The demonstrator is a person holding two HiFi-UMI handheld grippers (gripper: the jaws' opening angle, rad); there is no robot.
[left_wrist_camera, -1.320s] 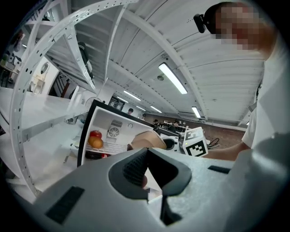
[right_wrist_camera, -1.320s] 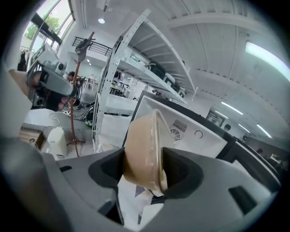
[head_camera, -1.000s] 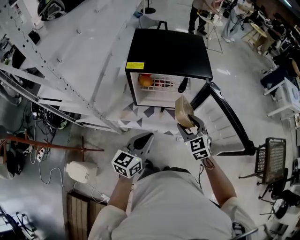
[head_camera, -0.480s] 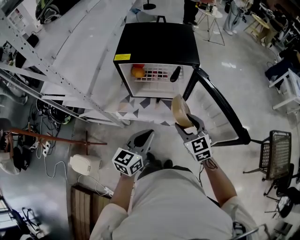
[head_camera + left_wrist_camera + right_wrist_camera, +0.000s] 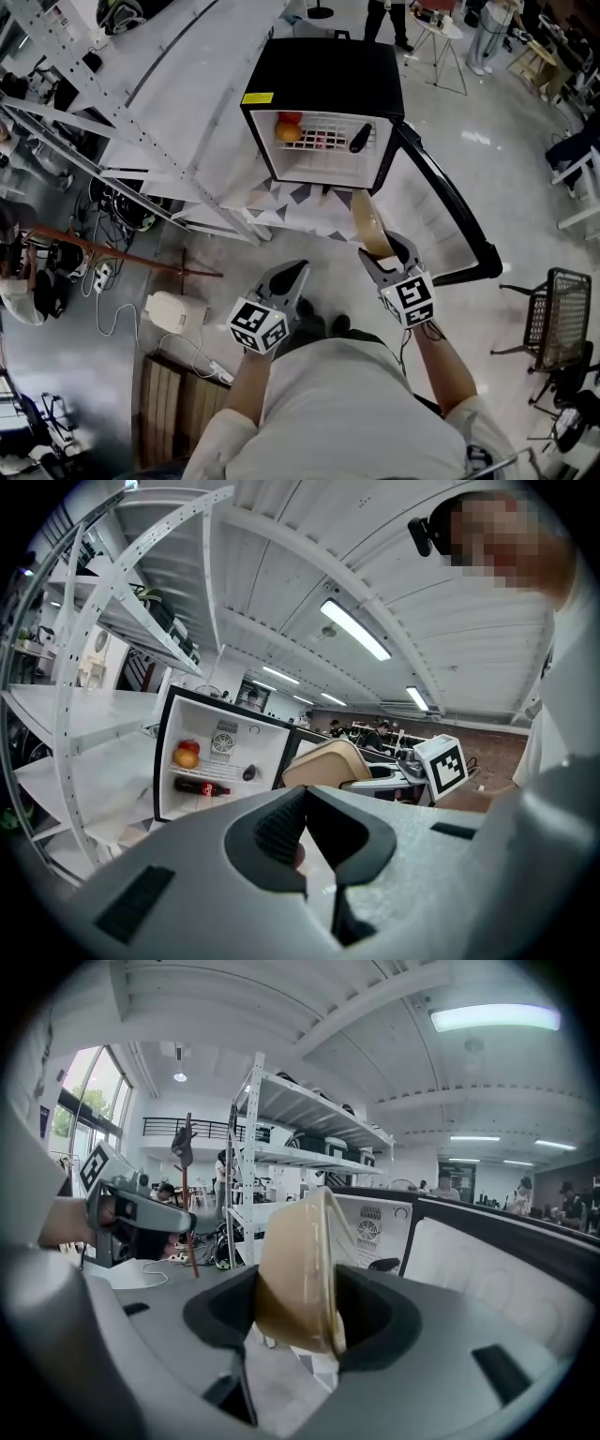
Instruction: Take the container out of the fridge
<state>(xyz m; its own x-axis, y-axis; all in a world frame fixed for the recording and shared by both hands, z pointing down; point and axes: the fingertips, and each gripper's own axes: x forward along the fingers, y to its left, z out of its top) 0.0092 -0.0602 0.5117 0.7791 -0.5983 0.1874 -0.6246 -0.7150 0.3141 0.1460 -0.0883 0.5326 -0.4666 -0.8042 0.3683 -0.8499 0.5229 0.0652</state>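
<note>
My right gripper (image 5: 377, 247) is shut on a tan, shallow container (image 5: 369, 223) turned on its edge, out in front of the black mini fridge (image 5: 323, 77), clear of its opening. In the right gripper view the container (image 5: 298, 1269) fills the gap between the jaws, and both pads press on it. My left gripper (image 5: 296, 273) hangs lower left of it, shut with nothing in it. In the left gripper view its jaws (image 5: 306, 797) meet, and beyond them show the container (image 5: 323, 764) and the fridge (image 5: 217, 761).
The fridge door (image 5: 442, 206) stands wide open to the right. Inside are an orange and a red fruit (image 5: 289, 129), a cola bottle (image 5: 201, 787) and a dark object (image 5: 361, 139). White metal shelving (image 5: 122, 141) runs along the left. A wire chair (image 5: 555, 309) is at the right.
Both grippers have drawn back from the fridge, the right one still holding the container, which has rolled a little. The fridge now lies farther up the head view.
</note>
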